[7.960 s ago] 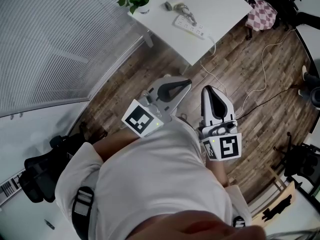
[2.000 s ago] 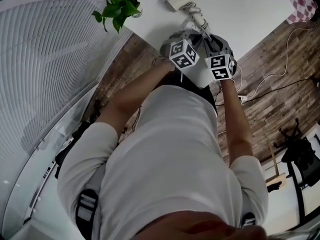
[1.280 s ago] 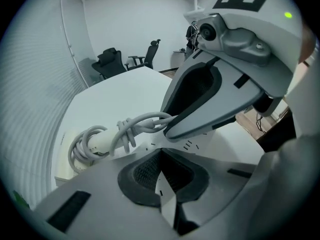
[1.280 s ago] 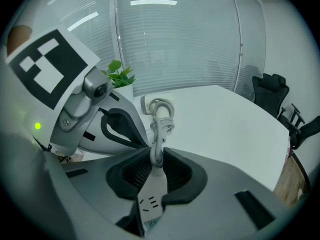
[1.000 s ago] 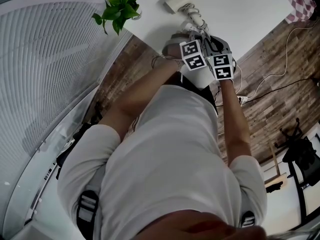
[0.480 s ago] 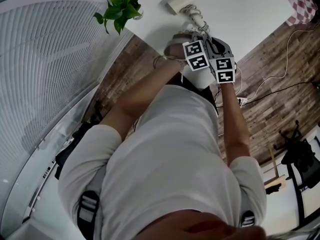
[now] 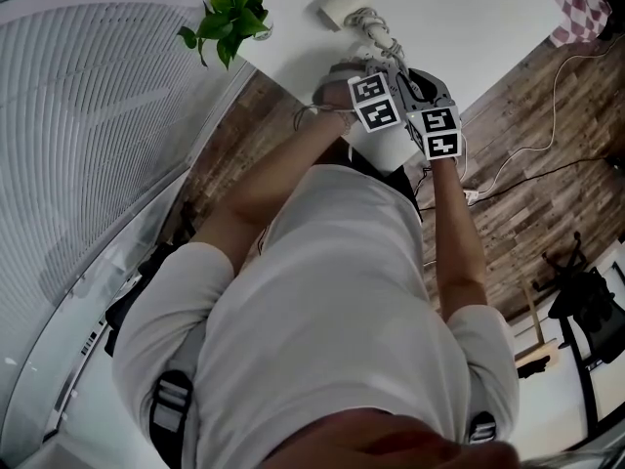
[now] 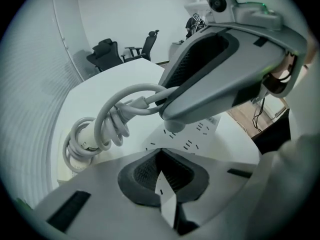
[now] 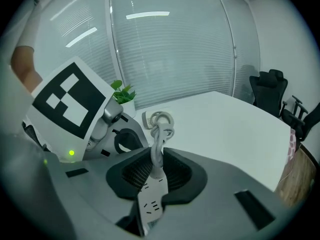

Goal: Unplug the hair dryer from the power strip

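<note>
Left gripper (image 8: 163,178) clamped on long white plastic power strip (image 8: 199,134), right gripper (image 9: 156,170) pinching pale grey hair-dryer plug (image 9: 158,164), coiled grey cord (image 9: 161,125) just beyond its jaws

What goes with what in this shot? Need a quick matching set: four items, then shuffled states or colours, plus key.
Items:
1 left claw
2 right claw
3 plant
4 dryer cord

States:
A looped in coils
B shut on plug
C green
D shut on power strip

Pairs: 1-D, 2-B, 3-C, 4-A
</note>
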The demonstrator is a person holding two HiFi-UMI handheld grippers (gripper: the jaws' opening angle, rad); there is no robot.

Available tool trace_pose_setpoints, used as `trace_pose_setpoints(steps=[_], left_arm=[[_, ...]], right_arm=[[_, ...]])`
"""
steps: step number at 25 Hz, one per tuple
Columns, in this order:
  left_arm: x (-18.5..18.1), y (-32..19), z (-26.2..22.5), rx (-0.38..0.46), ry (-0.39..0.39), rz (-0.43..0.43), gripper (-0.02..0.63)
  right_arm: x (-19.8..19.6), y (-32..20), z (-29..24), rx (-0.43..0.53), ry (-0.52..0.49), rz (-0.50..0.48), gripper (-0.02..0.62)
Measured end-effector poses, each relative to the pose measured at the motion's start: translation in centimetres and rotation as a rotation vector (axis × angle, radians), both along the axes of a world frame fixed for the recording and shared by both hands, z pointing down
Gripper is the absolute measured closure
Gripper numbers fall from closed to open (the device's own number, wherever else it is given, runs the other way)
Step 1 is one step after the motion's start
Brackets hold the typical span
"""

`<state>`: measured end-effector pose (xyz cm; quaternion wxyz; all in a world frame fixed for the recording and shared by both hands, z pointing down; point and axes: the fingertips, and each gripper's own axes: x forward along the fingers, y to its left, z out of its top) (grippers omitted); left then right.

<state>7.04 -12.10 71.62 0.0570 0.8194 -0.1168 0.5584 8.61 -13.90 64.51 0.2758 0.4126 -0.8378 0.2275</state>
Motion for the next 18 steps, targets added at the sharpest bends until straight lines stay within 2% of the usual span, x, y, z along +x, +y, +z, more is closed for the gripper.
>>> trace_pose_setpoints(steps=[4,9,18], left_arm=[[0.1,0.0,-0.1,-0.019,0.014,-0.003,0.577],[0.0,0.1,-0.1,-0.001,0.007,0.020,0.577],[0.1,0.1,-0.2,-0.023,0.029,0.017,0.577]], right_arm=[[0.2,-0.1,0.0,-0.001,0.004,-0.005,0.511],[1.0,-0.4,0.2,-0.002,0.041,-0.020,0.511],[3.6,-2.3,0.6,0.011,0.144,-0.053,0.509]])
